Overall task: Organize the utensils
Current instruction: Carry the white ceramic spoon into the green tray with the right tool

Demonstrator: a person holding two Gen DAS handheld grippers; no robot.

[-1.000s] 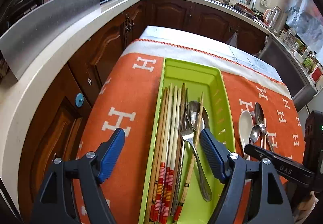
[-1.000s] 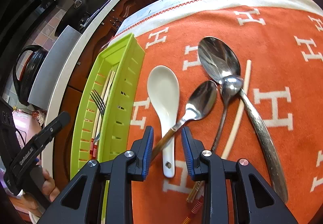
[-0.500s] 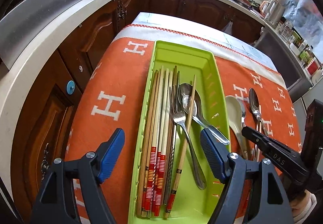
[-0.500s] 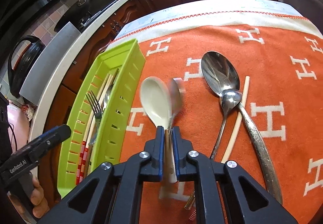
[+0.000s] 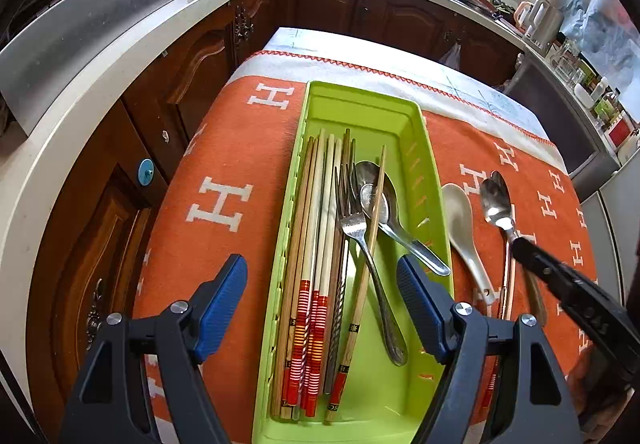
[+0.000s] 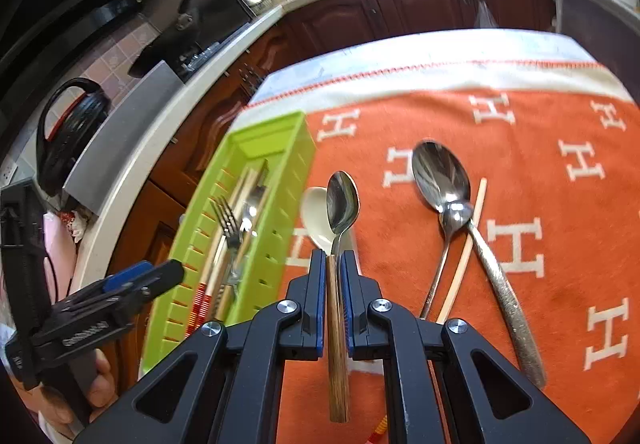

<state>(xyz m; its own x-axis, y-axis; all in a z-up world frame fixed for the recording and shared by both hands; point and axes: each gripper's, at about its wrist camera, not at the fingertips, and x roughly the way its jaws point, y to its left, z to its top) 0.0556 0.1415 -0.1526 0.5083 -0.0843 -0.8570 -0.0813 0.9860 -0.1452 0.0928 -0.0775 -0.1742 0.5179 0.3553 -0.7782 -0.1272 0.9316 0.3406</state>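
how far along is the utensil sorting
Well under way. Done: chopsticks, a fork and spoons already lie in the green tray. In hand: the right tongs are shut on a wooden-handled spoon, lifted off the cloth. Left: the white ceramic spoon, two metal spoons and one loose chopstick. The left tongs are open, empty.

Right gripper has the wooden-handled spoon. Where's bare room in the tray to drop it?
Free: the green tray's far end beyond the chopsticks, and its near right corner by the fork handle. Crowded: left and middle. Right gripper holds the wooden-handled spoon.
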